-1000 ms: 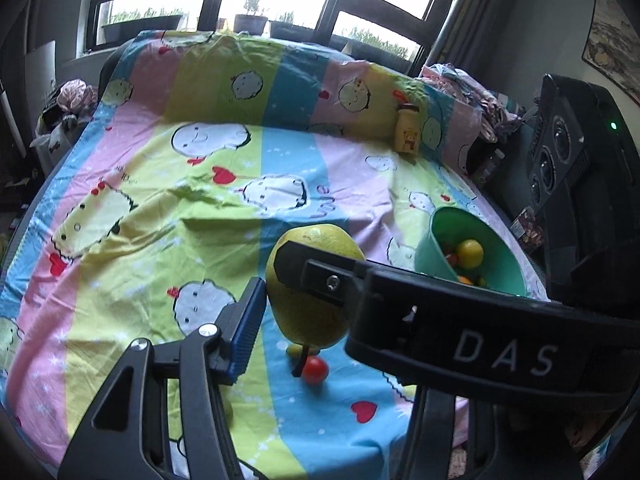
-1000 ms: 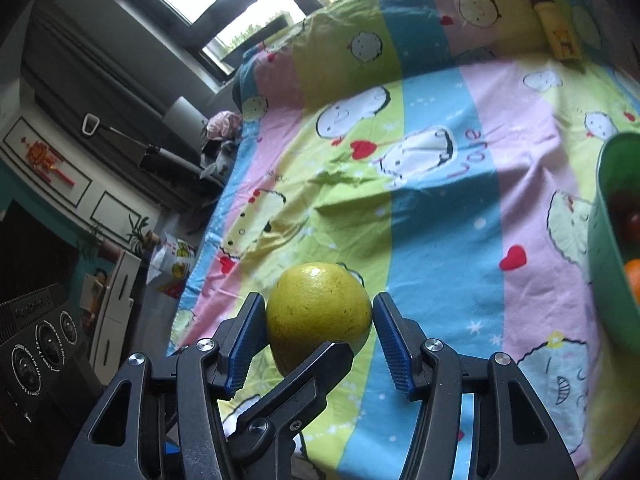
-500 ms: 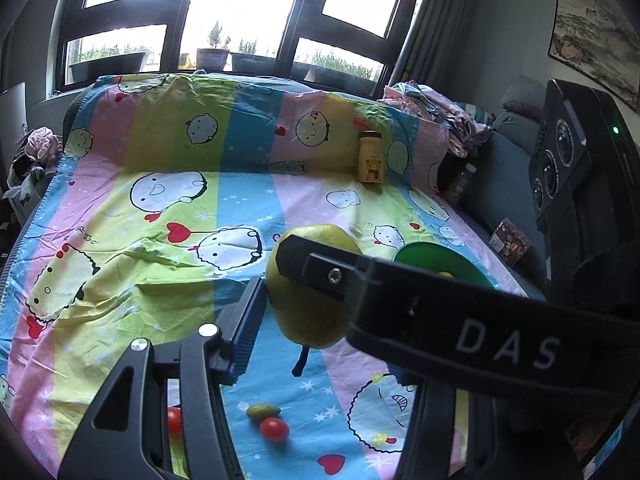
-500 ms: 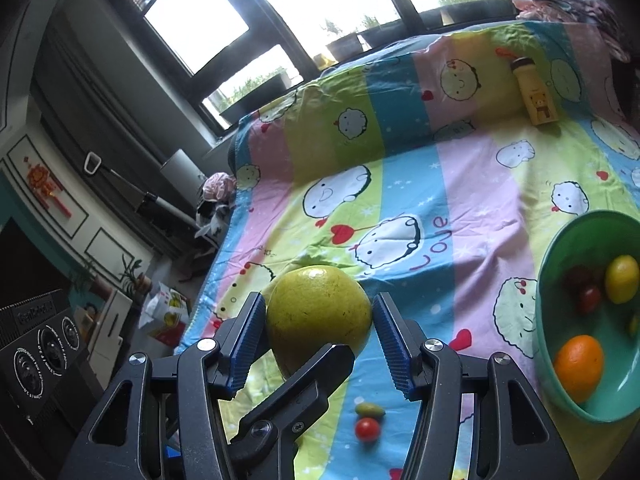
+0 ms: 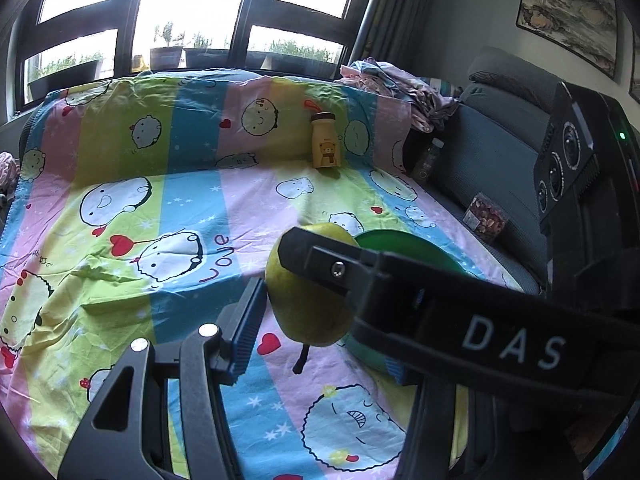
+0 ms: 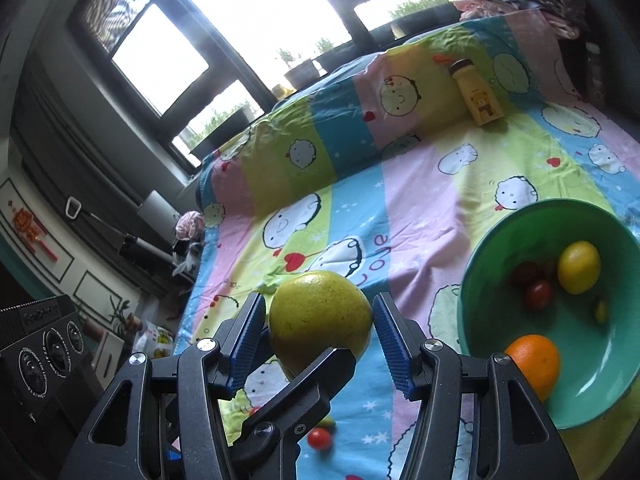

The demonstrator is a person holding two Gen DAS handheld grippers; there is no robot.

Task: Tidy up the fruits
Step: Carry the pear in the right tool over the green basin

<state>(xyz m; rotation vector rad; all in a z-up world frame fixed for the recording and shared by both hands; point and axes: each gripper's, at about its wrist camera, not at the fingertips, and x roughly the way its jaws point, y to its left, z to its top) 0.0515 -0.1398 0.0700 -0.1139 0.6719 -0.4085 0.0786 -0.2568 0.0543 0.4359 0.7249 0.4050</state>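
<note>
Bedroom, striped cartoon sheet (image 6: 420, 184) spreading under the work | both grippers are jointly cradling the big yellow-green fruit (image 6: 320, 316): left gripper (image 5: 304, 292) and right gripper (image 6: 320, 322) pressing it crosswise | fruit is travelling airborne, green bowl (image 6: 500, 232) now nearer, right of it | drop-in likely next; cherry tomato (image 6: 319, 438) waiting on sheet.

Pomelo (image 6: 320, 316) left of bowl (image 6: 500, 240), orange (image 6: 534, 362) inside, bottle (image 6: 478, 98) behind
</note>
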